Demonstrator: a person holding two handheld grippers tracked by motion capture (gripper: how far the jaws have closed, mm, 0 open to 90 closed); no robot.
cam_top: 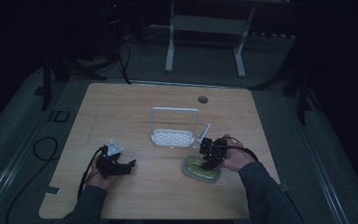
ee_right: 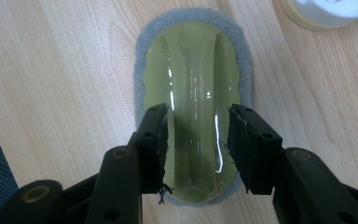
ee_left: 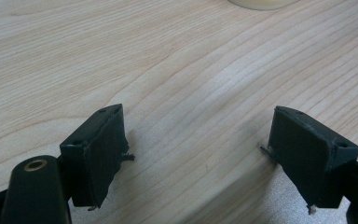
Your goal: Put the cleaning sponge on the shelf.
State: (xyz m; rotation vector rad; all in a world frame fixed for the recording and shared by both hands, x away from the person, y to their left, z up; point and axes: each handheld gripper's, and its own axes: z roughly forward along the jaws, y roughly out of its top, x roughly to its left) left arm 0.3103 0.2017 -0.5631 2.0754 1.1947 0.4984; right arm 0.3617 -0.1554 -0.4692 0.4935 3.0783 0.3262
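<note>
Scrubber point(ee_right: 193, 93), a yellow-green plastic grip on a grey scouring pad, lies flat on the table point(cam_top: 121, 107) at the person's right front, just in front of the white dish rack point(cam_top: 173, 135). In the right gripper view its long axis runs straight away from the camera, in line with the jaws, and its raised central ridge lies between them. The right gripper point(ee_right: 198, 135) stands directly over it with a jaw on either side of that ridge; the pads look very near the plastic, perhaps touching, but I cannot tell that they press on it, so I take the jaws as open around the handle rather than clamped. Closing across the ridge, square to the long axis, seems to be what the next move turns on.

The right hand is plainly the nearer one. The left gripper point(cam_top: 116, 164) rests well apart at the left front of the table, its jaws wide open over bare wood with nothing between them.

The near end of the scrubber is hidden behind the right jaws. The high view is dim, so the rack's details are hard to make out.
</note>
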